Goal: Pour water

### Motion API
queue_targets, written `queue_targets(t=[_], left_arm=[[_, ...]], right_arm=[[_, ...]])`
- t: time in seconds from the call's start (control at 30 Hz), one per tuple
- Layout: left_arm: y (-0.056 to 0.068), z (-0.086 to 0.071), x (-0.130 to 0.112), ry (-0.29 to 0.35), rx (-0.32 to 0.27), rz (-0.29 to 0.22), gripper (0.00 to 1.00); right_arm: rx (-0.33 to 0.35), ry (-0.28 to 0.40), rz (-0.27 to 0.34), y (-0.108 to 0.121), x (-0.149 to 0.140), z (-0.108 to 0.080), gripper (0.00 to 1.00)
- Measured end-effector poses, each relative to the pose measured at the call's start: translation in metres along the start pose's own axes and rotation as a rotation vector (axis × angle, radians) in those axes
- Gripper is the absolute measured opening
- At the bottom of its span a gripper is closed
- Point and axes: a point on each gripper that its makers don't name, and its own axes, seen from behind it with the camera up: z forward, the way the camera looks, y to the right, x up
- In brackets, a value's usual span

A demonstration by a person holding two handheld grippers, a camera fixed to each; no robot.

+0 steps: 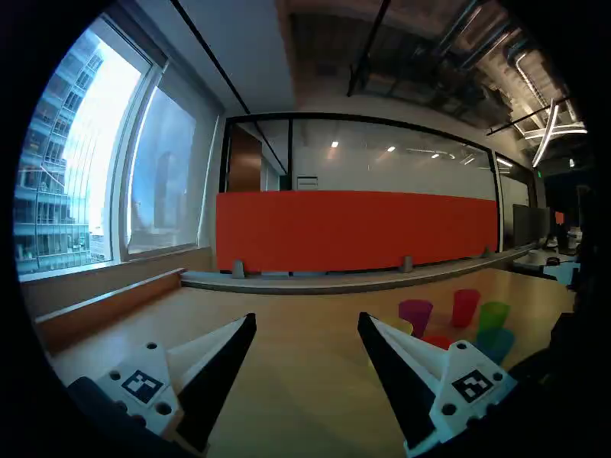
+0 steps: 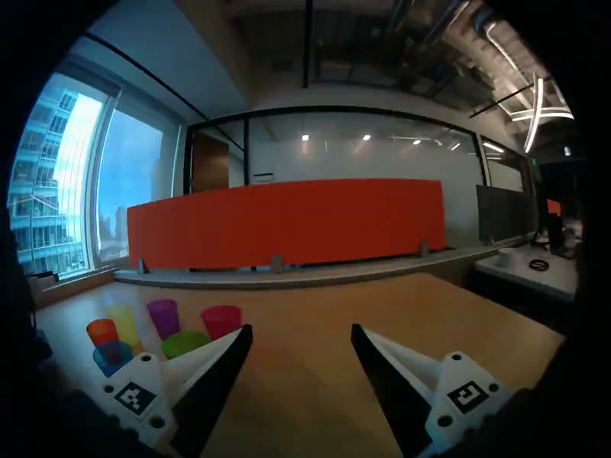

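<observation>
I read both tongs wide open, nothing held: left gripper [image 1: 306, 317] and right gripper [image 2: 302, 328], above the wooden table [image 2: 428, 305]. Coloured cups [image 2: 163, 314] sit clustered on it, between the two grippers.

Saw an orange-red partition [image 1: 355, 229], plain and unpatterned. Found the table [image 1: 305, 382] before it in pale tan wood. Counted translucent cups in front of the partition: a purple cup [image 2: 163, 314], a pink cup [image 2: 221, 318], a green cup [image 2: 185, 343], a yellow cup [image 2: 124, 320], an orange cup [image 2: 101, 331] and a blue cup [image 2: 113, 355]. Noted white on the left gripper [image 1: 305, 320] and right gripper [image 2: 300, 328], black along the inner faces of the fingers [image 1: 191, 359], and a black-and-white square tag [image 1: 143, 385] on each finger.
</observation>
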Motion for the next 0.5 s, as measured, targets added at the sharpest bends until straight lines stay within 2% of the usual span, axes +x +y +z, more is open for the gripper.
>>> queue_targets(t=[0.27, 0.5], left_arm=[[0.008, 0.007, 0.034, -0.024, -0.028, 0.016, 0.99], [0.010, 0.015, 0.071, -0.033, -0.047, 0.032, 0.99]], right_arm=[[-0.001, -0.003, -0.028, 0.007, 0.043, 0.005, 0.99], [0.008, 0.008, -0.064, 0.007, 0.090, 0.007, 0.99]])
